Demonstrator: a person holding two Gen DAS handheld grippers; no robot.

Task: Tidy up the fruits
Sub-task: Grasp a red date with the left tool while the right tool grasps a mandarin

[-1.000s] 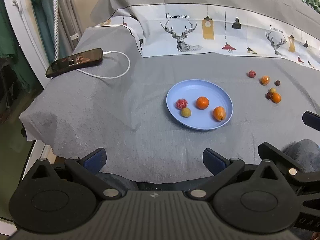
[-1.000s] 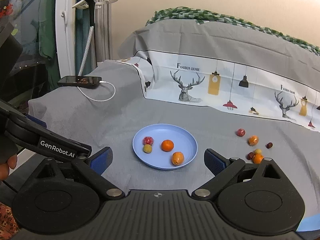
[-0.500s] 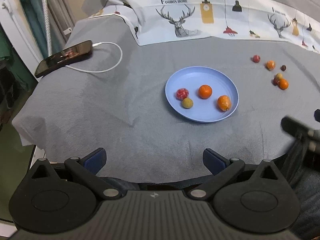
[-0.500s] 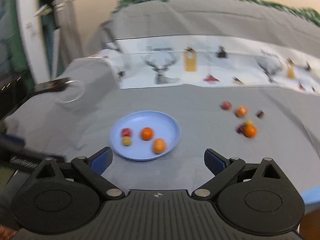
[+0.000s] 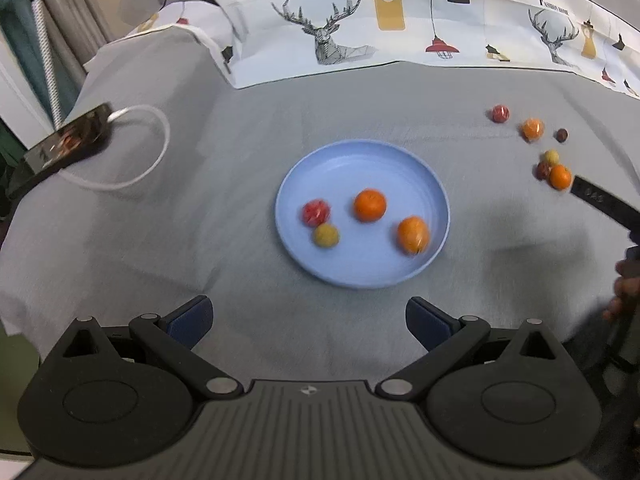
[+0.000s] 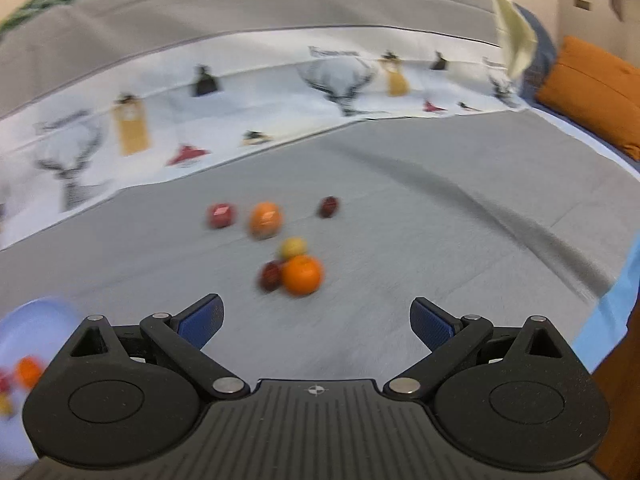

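A blue plate (image 5: 362, 160) lies on the grey bed cover and holds two oranges (image 5: 370, 205), a red fruit (image 5: 316, 212) and a yellow-green fruit (image 5: 325, 235). My left gripper (image 5: 310, 320) hangs open just short of the plate, nothing between its fingers. Several loose fruits lie to the right: an orange (image 6: 302, 275), a dark red fruit (image 6: 270, 276) and a small yellow one (image 6: 293, 247) touching each other, then a red fruit (image 6: 221, 215), another orange (image 6: 265, 219) and a dark berry (image 6: 329, 207) behind. My right gripper (image 6: 316, 320) is open, close in front of that cluster, which also shows in the left wrist view (image 5: 560, 176).
A phone (image 5: 66, 142) with a white cable (image 5: 152, 148) lies at the bed's left edge. A deer-print sheet (image 5: 340, 28) runs along the back. An orange cushion (image 6: 592, 92) sits far right. The right gripper's arm (image 5: 604, 204) and a hand (image 5: 624, 284) enter the left wrist view.
The right gripper has swung right and forward, from facing the plate to facing the loose fruit cluster. The left gripper has moved closer to the plate. Both stay open.
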